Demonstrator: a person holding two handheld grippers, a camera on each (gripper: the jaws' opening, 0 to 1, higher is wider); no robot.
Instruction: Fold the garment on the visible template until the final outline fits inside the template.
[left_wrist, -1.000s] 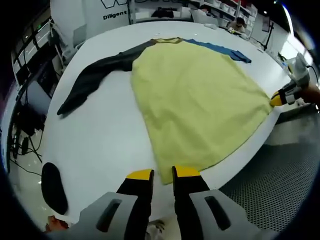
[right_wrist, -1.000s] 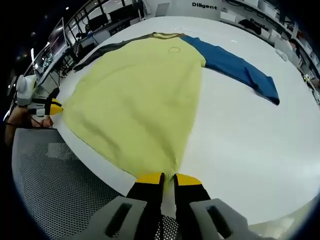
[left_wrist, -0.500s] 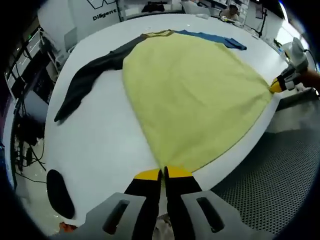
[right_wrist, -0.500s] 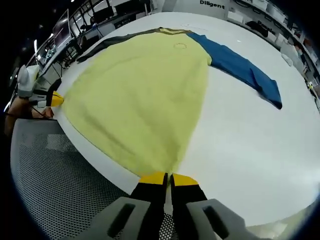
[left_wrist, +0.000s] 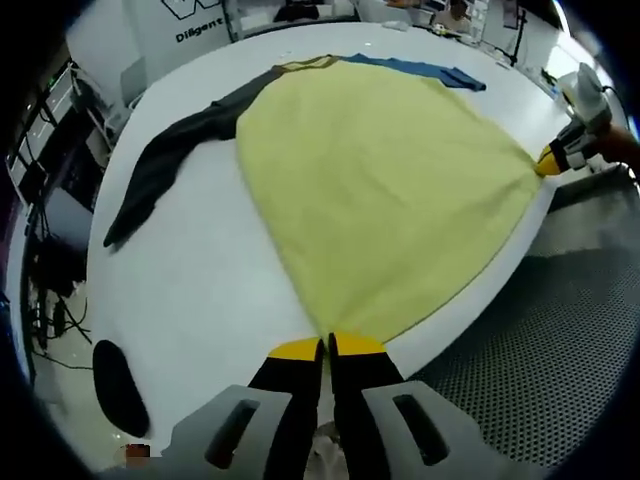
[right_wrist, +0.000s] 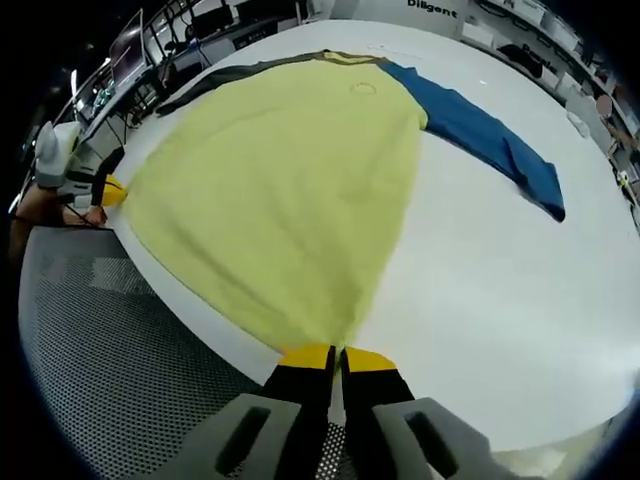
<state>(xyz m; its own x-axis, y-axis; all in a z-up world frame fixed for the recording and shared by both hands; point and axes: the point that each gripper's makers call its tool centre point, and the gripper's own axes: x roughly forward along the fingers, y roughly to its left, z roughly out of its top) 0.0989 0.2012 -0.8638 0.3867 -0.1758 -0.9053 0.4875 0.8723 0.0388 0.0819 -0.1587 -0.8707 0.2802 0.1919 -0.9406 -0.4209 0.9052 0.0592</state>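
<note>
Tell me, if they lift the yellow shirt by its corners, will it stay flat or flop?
The shirt would probably flop: it's thin cloth, lying limp. Its hem likely sags between the left hand-held gripper and right hand-held gripper, and the sleeves probably dangle.

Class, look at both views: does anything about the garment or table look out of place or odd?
Mostly tidy. The yellow-bodied shirt lies flat on the white table, but its sleeves mismatch: one dark grey, one blue. No folding template is discernible.

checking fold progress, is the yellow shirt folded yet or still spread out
Spread out. The yellow shirt lies flat on the white table, grey sleeve and blue sleeve extended; each tool pinches a hem corner.
</note>
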